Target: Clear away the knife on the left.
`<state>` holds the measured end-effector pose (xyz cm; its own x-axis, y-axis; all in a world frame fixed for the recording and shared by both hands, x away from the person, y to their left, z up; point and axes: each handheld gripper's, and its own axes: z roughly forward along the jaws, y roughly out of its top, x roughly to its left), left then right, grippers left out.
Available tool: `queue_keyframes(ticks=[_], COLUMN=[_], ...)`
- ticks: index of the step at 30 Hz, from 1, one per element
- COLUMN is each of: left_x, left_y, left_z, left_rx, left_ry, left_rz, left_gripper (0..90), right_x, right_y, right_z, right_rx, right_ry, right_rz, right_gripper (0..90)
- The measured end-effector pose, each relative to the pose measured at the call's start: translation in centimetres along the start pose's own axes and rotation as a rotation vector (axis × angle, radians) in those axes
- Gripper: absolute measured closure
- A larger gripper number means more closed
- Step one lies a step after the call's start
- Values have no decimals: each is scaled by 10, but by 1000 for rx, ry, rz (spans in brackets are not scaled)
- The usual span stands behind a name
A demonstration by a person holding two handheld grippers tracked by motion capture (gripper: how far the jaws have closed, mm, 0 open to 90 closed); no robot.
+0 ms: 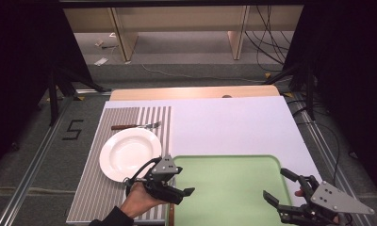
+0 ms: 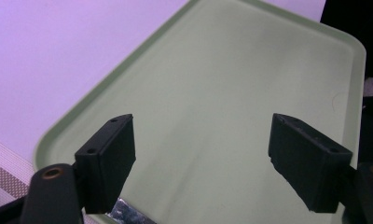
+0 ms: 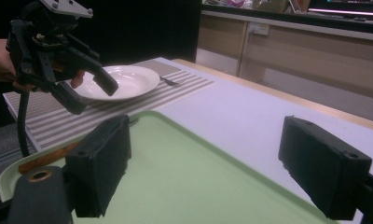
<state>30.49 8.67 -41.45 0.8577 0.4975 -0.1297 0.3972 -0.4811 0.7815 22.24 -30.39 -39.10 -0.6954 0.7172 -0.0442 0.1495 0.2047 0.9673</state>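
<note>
Roughly by size, items on the table:

1. White sheet covering the tabletop. Bears everything below.
2. Green tray, near edge of the table, to the right of the mat. Its floor is bare.
3. Striped placemat, left of the tray and just beside it.
4. White plate, on the mat's far half, upright, nothing on it.
5. Left gripper, held over the tray's near left corner. The jaws stand wide apart, with only the tray floor between the pads; it has hold of nothing.
6. Right gripper, held over the tray's near right corner. The jaws are likewise spread wide and empty.
7. Fork, wooden handle, lying crosswise on the mat just beyond the plate, apart from it.
8. Knife, wooden handle, lying along the tray's left rim under the left gripper. Its blade shows just below that gripper's jaws. Whether it rests inside the tray or on the rim cannot be told.

Progress, as a judgement: plate and fork look settled on the mat. The knife is the item in hand; it lies ungripped at the tray's edge. If a place is being laid, what is left is to grasp the knife and set it beside the plate.
</note>
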Motion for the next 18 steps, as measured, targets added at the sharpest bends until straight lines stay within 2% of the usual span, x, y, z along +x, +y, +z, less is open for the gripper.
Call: queue_keyframes(ticks=[11,15,18], left_x=[-2,-2,0], left_y=[-4,-10,-15], left_z=[-17,-23,-27], left_rx=[-164,-217,-236], left_ry=[-55,-50,-39], left_rz=[-8,-16,-16], left_gripper=[223,221,218], right_x=[0,0,0], right_y=[0,0,0], right_z=[0,0,0], right_rx=[-1,-2,-2], right_ry=[0,0,0], right_rz=[0,1,1], right_gripper=[179,179,179])
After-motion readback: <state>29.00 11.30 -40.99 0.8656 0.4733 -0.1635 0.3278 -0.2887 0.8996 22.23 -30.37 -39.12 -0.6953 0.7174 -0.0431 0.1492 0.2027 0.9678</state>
